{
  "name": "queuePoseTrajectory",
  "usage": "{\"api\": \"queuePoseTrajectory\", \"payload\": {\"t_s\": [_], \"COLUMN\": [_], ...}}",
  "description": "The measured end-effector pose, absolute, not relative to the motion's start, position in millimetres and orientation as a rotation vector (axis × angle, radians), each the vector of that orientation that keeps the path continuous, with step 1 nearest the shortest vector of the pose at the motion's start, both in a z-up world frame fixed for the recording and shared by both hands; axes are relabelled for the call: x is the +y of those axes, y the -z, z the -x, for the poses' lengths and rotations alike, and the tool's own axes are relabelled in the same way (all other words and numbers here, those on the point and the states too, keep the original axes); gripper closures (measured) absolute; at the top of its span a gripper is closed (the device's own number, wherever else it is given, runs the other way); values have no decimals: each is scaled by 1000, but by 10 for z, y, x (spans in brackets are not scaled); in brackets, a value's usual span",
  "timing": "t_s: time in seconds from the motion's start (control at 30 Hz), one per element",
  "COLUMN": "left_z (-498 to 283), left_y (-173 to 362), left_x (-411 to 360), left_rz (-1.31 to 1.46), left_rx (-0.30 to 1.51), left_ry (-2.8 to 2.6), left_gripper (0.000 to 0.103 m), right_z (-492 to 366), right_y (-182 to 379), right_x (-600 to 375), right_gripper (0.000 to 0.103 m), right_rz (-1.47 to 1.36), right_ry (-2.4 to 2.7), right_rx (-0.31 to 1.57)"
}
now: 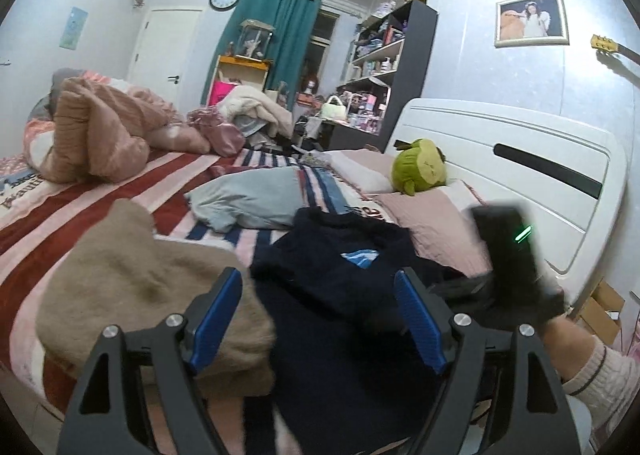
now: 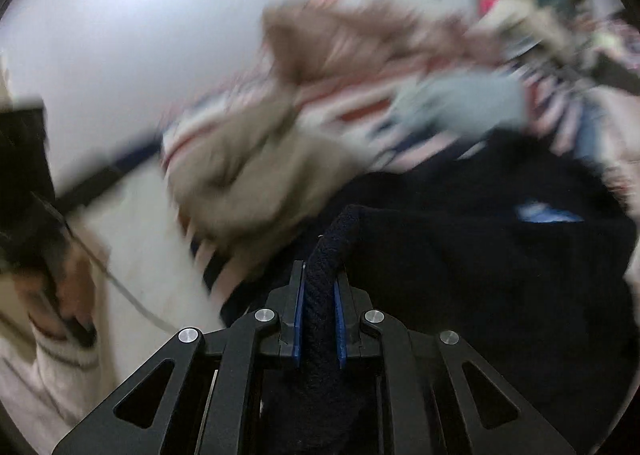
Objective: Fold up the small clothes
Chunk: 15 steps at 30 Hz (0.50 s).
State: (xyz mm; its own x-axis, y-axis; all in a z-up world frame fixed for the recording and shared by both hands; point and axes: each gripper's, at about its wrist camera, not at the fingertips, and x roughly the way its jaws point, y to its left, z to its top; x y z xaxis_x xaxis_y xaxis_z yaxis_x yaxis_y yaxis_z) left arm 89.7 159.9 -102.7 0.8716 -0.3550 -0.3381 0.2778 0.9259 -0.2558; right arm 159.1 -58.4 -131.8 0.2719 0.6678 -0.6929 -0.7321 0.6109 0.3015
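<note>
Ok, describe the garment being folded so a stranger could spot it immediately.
Start at the striped bed with the white headboard. On its near edge, right of the tan sweater and below the pale blue garment, lies the navy garment. It is the darkest piece, with a light blue patch, and the right gripper pinches its edge.

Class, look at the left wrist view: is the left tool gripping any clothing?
No. The left tool stands wide open above the navy garment, with nothing between its blue pads.
</note>
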Motion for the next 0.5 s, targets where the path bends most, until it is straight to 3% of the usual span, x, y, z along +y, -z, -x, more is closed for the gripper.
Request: {"api": "queuePoseTrajectory", "payload": {"t_s": [0.13,0.27,0.5], "left_z": [-928,-977,-1059], "left_y": [1126,1210,1415], "left_x": [1698,1676,1476], "left_rz": [214,213,186], "left_rx": [411,433,515], "left_ry": [330,349,446], "left_gripper": [28,28,27], "right_z": [-1692,-1738,-1489], "right_y": [1734,1741,1223], "right_x": [-335,-462,-1378], "right_gripper": [80,47,32], "right_rz": [104,53,-13], "right_ry": [-989,-991,-825], "right_rx": [1061,1073,897]}}
